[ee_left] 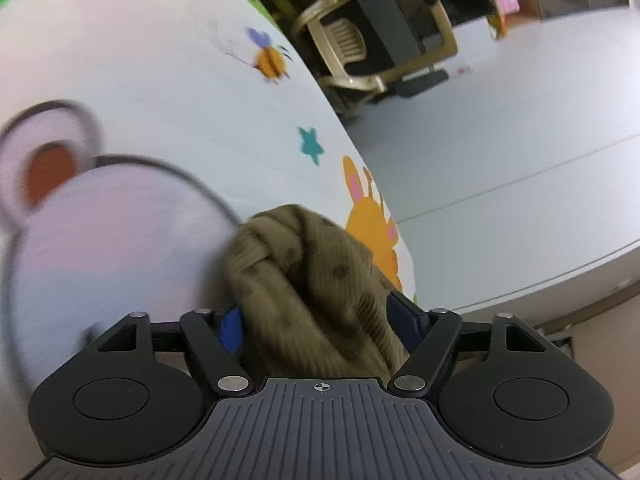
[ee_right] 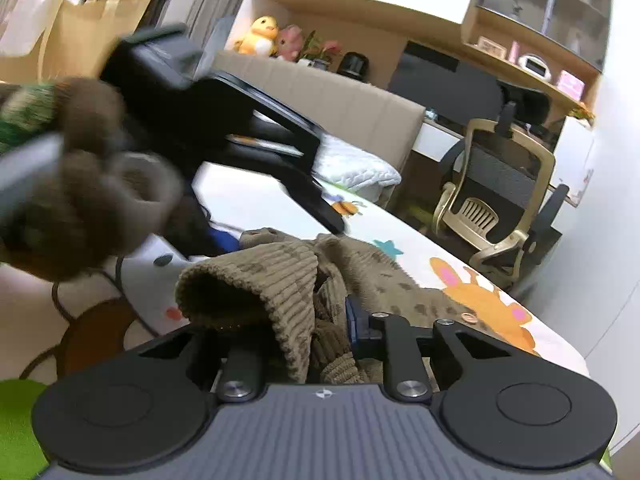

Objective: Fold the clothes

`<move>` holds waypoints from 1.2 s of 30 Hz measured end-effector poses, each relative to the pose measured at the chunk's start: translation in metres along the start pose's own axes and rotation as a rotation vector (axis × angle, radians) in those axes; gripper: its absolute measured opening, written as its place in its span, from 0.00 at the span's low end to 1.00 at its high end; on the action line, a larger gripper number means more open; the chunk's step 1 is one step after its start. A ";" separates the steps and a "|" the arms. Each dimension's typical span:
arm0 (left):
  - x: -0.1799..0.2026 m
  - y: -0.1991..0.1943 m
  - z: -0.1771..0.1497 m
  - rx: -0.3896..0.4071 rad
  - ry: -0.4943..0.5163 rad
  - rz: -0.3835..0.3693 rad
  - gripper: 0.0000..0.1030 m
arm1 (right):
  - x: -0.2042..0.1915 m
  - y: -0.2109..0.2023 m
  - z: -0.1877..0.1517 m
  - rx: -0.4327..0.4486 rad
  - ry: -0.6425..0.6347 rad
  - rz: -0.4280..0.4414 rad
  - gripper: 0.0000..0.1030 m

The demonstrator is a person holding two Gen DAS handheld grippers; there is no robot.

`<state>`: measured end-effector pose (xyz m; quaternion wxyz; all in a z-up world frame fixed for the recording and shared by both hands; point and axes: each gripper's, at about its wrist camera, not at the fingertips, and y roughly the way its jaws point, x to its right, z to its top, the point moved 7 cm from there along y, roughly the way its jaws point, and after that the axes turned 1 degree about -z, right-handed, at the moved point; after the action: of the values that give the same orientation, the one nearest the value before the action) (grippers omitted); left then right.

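Ribbed black housing filled the bottom of both wrist views, and just past it the garment (ee_left: 320,280) was bunched between the fingers of the left gripper (ee_left: 316,316). Its jaws were held partly apart by the thick wad of cloth pinched between the blue pads (ee_left: 232,326). The garment was seen to be olive-brown corduroy, finely ribbed, sprinkled with small darker spots and gathered into a knot-like fold at the top.

In the right wrist view the same garment (ee_right: 280,280) was draped over the right gripper (ee_right: 320,320), with a cuff-like opening curled toward the camera. 1 blue pad (ee_right: 354,320) was visible beside the cloth; the other finger was covered, yet cloth was clamped between the jaws. Part of the garment rested on the bed sheet (ee_left: 160,80), which was printed with a bee, a teal star and an orange rabbit. No brand, label or legible writing could be made out.
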<state>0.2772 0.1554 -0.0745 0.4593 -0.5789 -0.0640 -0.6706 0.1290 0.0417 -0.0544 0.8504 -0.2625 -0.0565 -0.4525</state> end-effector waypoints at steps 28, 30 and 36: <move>0.154 0.070 -0.147 -0.138 0.967 0.083 0.90 | 0.222 -0.059 -0.137 -0.247 0.561 -0.217 0.17; 0.158 0.067 -0.162 -0.126 1.029 0.077 0.91 | 0.222 -0.073 -0.136 -0.255 0.502 -0.228 0.24; 0.180 0.095 -0.177 -0.081 1.135 0.033 0.91 | 0.242 -0.135 -0.093 -0.094 0.447 -0.250 0.51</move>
<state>0.2322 -0.1055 -0.0234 0.4098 -0.1460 0.2277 -0.8711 0.1491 -0.2449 0.0006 0.7661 -0.1860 0.1219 -0.6030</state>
